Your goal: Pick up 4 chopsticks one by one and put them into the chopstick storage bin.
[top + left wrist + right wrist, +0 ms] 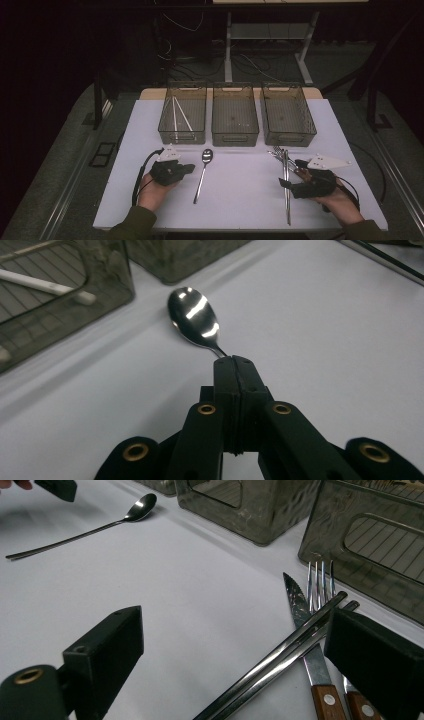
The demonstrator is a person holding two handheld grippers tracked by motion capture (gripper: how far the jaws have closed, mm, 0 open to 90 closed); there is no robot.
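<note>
We saw the left gripper [235, 360] with its jaws pressed together and nothing between them, poised beside the spoon [203, 174] on the white table [240, 200]. The right gripper [235, 645] stood wide open over the metal chopsticks [280, 662].

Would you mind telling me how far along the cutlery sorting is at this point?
Done: two white chopsticks lie in the left bin. In hand: nothing yet; the left gripper is shut just short of the spoon, and the right gripper stands open over the metal chopsticks. Left: spoon, fork, knife and metal chopsticks; the middle bin and right bin hold no cutlery.
</note>
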